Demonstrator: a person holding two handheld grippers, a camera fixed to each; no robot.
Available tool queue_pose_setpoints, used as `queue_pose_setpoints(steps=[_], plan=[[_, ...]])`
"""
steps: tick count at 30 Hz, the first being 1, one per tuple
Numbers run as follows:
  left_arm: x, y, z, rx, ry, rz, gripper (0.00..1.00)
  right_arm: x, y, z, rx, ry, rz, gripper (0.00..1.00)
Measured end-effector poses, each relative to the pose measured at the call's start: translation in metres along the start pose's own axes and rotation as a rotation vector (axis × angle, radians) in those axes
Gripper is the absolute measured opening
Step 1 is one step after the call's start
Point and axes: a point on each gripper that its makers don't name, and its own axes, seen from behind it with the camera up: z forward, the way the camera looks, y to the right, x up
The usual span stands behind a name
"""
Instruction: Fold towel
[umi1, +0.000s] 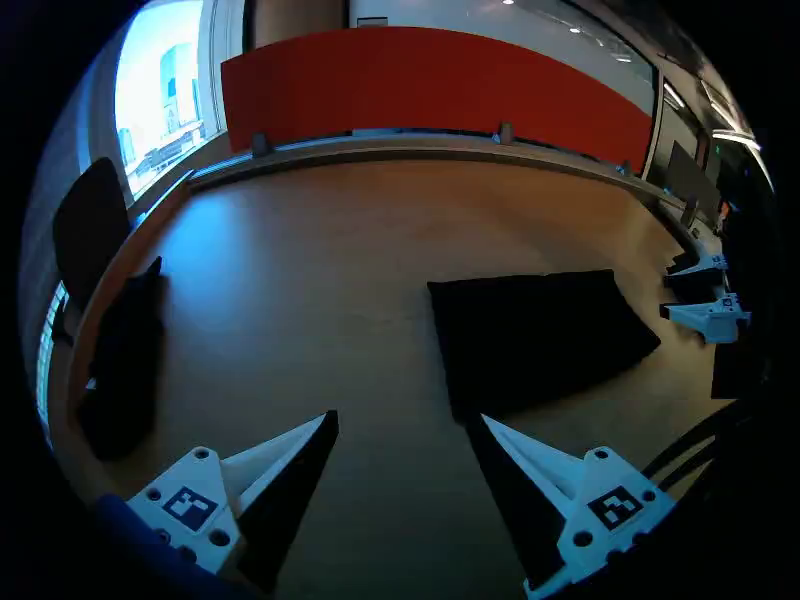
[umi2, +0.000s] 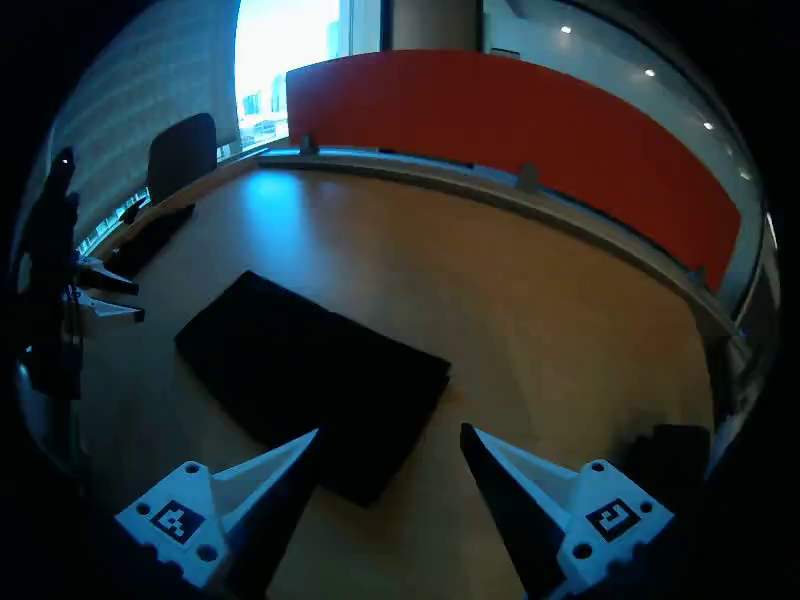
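1. The black rectangular cloth towel (umi1: 540, 335) is laid flat on the pale wooden table (umi1: 330, 270), in front of the long red partition panel (umi1: 430, 85).
2. The left gripper (umi1: 405, 417) is spread wide and empty over bare table, with the towel ahead and to its right. The right gripper (umi2: 390, 430) is equally wide, nothing held, above the towel's near corner.
3. A skewed fold is judged likely if one corner is lifted before the other is caught. A shallow pinch might take the top layer alone.
4. The right gripper view gives the towel's near corner between the fingers, and a dark blocky object (umi2: 680, 445). The left gripper view gives the towel from its short side.
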Motion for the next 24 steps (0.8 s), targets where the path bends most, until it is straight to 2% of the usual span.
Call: queue_pose_setpoints(steps=[6,15,24], plan=[[-0.007,-0.01,-0.009,0.019,-0.001,-0.011,0.95,-0.009,-0.013,0.001,0.071,-0.038,-0.06,1.0],[-0.017,-0.023,-0.022,0.042,-0.003,-0.029,0.95,-0.023,-0.018,0.003,0.108,-0.089,-0.107,0.99],[-0.032,-0.029,-0.029,0.051,-0.02,-0.051,0.95,-0.05,-0.021,0.006,0.142,-0.166,-0.146,0.84]])
